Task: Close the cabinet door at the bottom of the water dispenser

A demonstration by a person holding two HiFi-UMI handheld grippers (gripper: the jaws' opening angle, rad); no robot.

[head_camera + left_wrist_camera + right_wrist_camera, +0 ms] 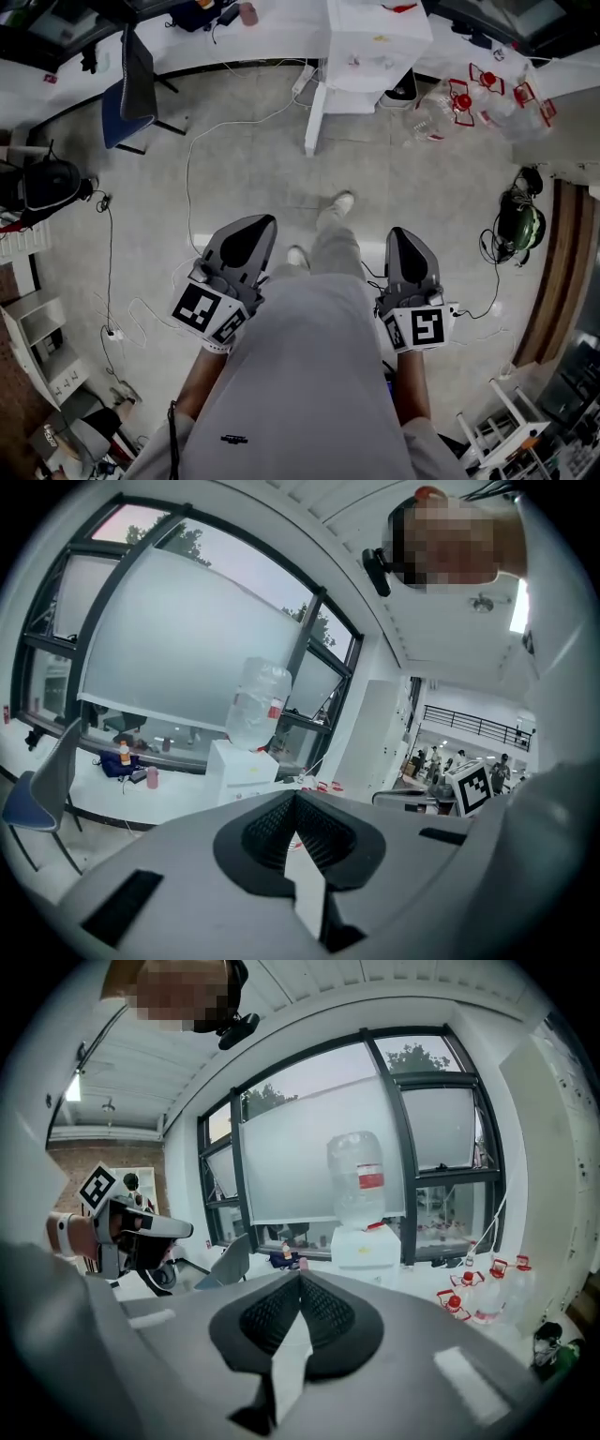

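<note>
The white water dispenser (375,42) stands far ahead against the white counter, seen from above in the head view. Both gripper views show it across the room with a clear bottle (258,705) on top; in the right gripper view the dispenser (367,1246) and bottle (356,1180) are centred. Its bottom cabinet door is hidden in every view. My left gripper (265,221) and right gripper (401,232) are held side by side in front of the person's body, over the floor. Both are shut, pads together, with nothing between them (295,794) (300,1274).
A blue chair (127,89) stands at the left by the counter. Several empty bottles with red caps (487,94) lie right of the dispenser. White cables (192,178) run across the grey floor. A helmet (518,225) lies at the right by a wooden strip.
</note>
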